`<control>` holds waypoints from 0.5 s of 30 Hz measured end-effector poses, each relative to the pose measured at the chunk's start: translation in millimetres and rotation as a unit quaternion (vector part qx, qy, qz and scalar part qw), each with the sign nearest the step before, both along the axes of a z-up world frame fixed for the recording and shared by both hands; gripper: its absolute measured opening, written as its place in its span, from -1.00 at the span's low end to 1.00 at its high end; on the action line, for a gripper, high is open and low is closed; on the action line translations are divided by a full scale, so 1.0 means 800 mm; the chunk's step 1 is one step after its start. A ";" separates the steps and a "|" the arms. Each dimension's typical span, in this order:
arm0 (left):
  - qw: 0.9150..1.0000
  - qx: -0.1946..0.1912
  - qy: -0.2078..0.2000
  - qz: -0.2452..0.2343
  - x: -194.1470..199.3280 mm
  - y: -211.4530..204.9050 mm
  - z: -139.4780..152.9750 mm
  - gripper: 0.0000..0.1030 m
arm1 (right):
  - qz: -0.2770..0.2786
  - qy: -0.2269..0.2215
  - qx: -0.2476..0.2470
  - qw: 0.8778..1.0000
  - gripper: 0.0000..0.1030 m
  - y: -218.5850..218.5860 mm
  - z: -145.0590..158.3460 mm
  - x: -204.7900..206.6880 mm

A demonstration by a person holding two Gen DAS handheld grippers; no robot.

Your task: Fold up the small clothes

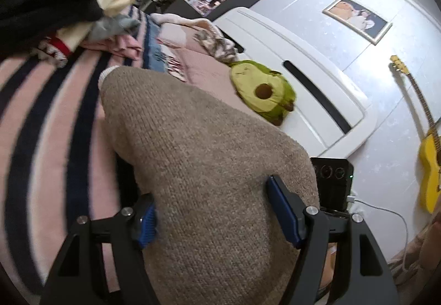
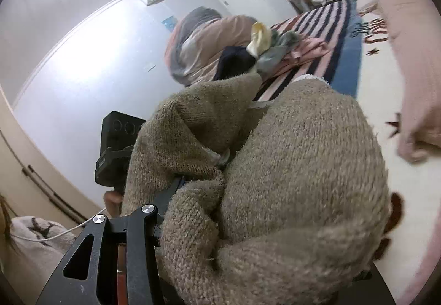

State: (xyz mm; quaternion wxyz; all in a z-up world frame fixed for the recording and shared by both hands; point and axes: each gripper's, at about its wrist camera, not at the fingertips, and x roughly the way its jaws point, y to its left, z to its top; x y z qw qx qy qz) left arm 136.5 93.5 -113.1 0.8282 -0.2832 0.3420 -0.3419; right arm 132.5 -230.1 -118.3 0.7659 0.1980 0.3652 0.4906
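A beige knitted sweater [image 1: 198,150] with a white cuff [image 1: 107,74] fills the middle of the left wrist view, held up above the striped bed cover [image 1: 55,112]. My left gripper [image 1: 217,211] stands wide open; the sweater drapes between its blue pads [image 1: 284,211] without being pinched. In the right wrist view the same sweater [image 2: 289,181] is bunched over my right gripper [image 2: 198,189]. Only its left finger [image 2: 168,194] shows, buried in the knit, and the fabric appears clamped there. The other finger is hidden.
A pile of unfolded clothes [image 1: 69,18] lies on the striped cover, also in the right wrist view [image 2: 270,51]. An avocado plush [image 1: 261,92] rests by the white bed frame [image 1: 303,79]. A black speaker [image 1: 333,181] and a yellow guitar [image 1: 428,161] stand by the wall.
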 end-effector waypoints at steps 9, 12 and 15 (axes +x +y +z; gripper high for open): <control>0.998 0.048 0.042 0.004 -0.011 0.010 -0.039 0.46 | -0.010 0.043 -0.081 0.996 0.15 0.017 -0.043 0.001; 0.997 0.059 0.051 0.004 -0.007 0.009 -0.044 0.67 | -0.024 0.049 -0.084 0.995 0.23 -0.004 -0.040 0.001; 0.997 0.046 0.064 -0.002 -0.002 0.009 -0.054 0.76 | -0.049 0.041 -0.083 0.994 0.35 -0.033 -0.029 -0.001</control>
